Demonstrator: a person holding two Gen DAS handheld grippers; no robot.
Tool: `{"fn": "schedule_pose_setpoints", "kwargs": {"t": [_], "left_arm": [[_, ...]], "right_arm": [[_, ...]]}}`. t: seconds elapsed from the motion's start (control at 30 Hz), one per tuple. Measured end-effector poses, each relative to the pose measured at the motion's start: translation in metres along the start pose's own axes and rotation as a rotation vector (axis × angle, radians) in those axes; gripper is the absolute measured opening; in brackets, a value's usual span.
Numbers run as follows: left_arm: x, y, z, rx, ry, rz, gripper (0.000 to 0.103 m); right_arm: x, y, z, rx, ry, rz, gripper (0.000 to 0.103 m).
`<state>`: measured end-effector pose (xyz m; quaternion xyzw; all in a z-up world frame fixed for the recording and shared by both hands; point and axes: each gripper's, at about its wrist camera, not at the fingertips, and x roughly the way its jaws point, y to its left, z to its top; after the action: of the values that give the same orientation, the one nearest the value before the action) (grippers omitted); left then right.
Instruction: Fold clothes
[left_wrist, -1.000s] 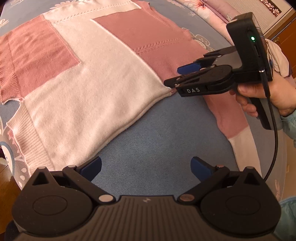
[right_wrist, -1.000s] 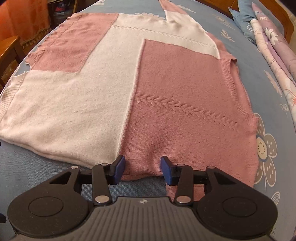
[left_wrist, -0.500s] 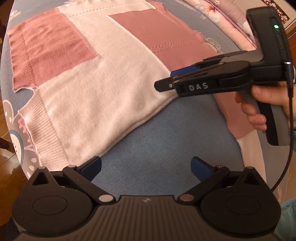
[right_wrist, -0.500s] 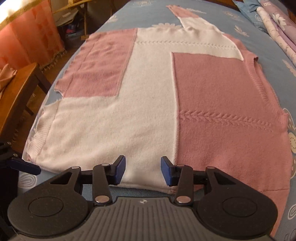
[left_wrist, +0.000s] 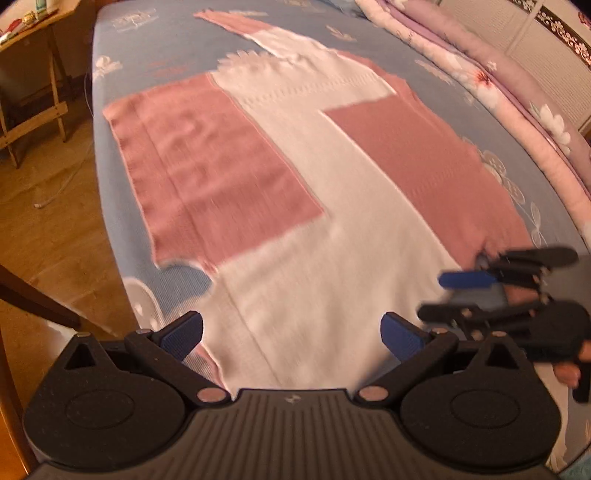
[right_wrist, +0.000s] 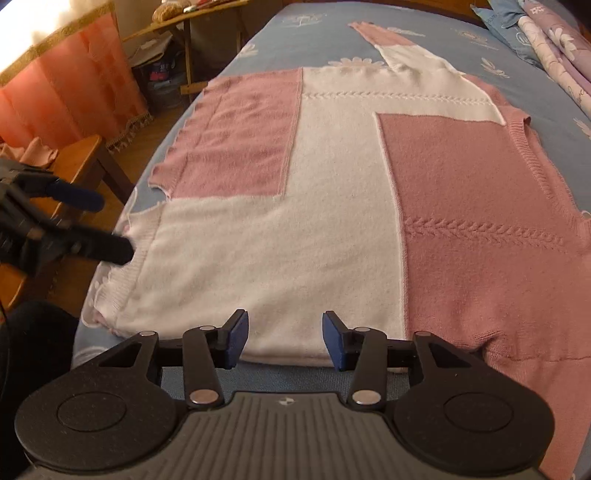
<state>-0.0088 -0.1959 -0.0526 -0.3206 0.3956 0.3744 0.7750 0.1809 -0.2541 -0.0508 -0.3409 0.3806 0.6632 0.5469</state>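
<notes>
Sweater (right_wrist: 332, 221) flat on bed (right_wrist: 295, 33), near edge just ahead of both grippers; right gripper (right_wrist: 282, 338) half-open, empty; left gripper (left_wrist: 291, 334) wide open, empty.

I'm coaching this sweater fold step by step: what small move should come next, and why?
Probably lower both claws onto the near edge of the sweater and pinch it. The sweater lies flat and unfolded on the bed; the right claw is open right above that edge, the left claw open over the white corner, and neither holds any fabric.
</notes>
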Motion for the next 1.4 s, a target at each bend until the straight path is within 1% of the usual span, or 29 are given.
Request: {"fn": "schedule_pose_setpoints", "kwargs": {"t": [0.07, 0.2, 0.27, 0.33, 0.47, 0.57, 0.63, 0.73, 0.8, 0.87, 0.93, 1.0, 1.03, 1.13, 1.17, 1.23, 1.3, 1.33, 1.37, 1.4], "left_arm": [[0.008, 0.018, 0.029, -0.012, -0.04, 0.034, 0.102], [0.045, 0.038, 0.079, 0.016, -0.039, 0.144, 0.101], [0.063, 0.041, 0.096, 0.037, -0.029, 0.16, 0.101], [0.079, 0.041, 0.108, 0.064, -0.032, 0.158, 0.101], [0.104, 0.039, 0.12, 0.111, -0.035, 0.202, 0.101], [0.115, 0.039, 0.127, 0.15, -0.037, 0.234, 0.101], [0.119, 0.039, 0.131, 0.178, -0.037, 0.253, 0.101], [0.114, 0.044, 0.132, 0.221, -0.014, 0.275, 0.101], [0.106, 0.045, 0.128, 0.288, -0.017, 0.287, 0.101], [0.104, 0.044, 0.12, 0.373, 0.022, 0.299, 0.101], [0.102, 0.043, 0.112, 0.441, 0.043, 0.282, 0.101], [0.101, 0.043, 0.102, 0.474, 0.057, 0.258, 0.102], [0.101, 0.043, 0.097, 0.482, 0.063, 0.249, 0.102], [0.106, 0.049, 0.085, 0.492, 0.067, 0.267, 0.103], [0.105, 0.052, 0.084, 0.478, 0.077, 0.265, 0.103], [0.096, 0.059, 0.085, 0.417, 0.069, 0.272, 0.102], [0.083, 0.061, 0.086, 0.382, 0.032, 0.244, 0.102], [0.078, 0.061, 0.085, 0.38, 0.024, 0.213, 0.102], [0.078, 0.059, 0.084, 0.391, 0.03, 0.194, 0.102], [0.081, 0.057, 0.081, 0.412, 0.043, 0.207, 0.102]], "right_arm": [[0.002, 0.013, 0.0, -0.023, -0.016, -0.006, 0.05], [0.021, 0.052, -0.004, -0.163, 0.004, -0.033, 0.049], [0.029, 0.066, -0.009, -0.205, 0.015, -0.039, 0.05], [0.035, 0.073, -0.016, -0.208, 0.038, -0.022, 0.05], [0.027, 0.074, -0.017, -0.185, 0.039, -0.022, 0.05], [0.018, 0.077, -0.009, -0.168, 0.003, 0.01, 0.05], [0.022, 0.083, -0.005, -0.183, 0.001, 0.009, 0.05], [0.032, 0.089, -0.004, -0.177, 0.024, 0.029, 0.05], [0.038, 0.09, -0.006, -0.167, 0.042, 0.051, 0.05], [0.041, 0.091, -0.009, -0.164, 0.05, 0.06, 0.051], [0.041, 0.09, -0.01, -0.155, 0.052, 0.07, 0.053], [0.042, 0.088, -0.009, -0.146, 0.056, 0.079, 0.053], [0.042, 0.087, -0.008, -0.143, 0.056, 0.082, 0.053], [0.043, 0.085, -0.008, -0.132, 0.056, 0.09, 0.054], [0.043, 0.085, -0.008, -0.133, 0.056, 0.091, 0.054], [0.043, 0.085, -0.008, -0.133, 0.056, 0.089, 0.054], [0.043, 0.085, -0.009, -0.131, 0.054, 0.089, 0.054], [0.043, 0.086, -0.009, -0.132, 0.054, 0.089, 0.055], [0.044, 0.086, -0.009, -0.133, 0.054, 0.088, 0.056], [0.044, 0.087, -0.008, -0.135, 0.056, 0.086, 0.057]]}}
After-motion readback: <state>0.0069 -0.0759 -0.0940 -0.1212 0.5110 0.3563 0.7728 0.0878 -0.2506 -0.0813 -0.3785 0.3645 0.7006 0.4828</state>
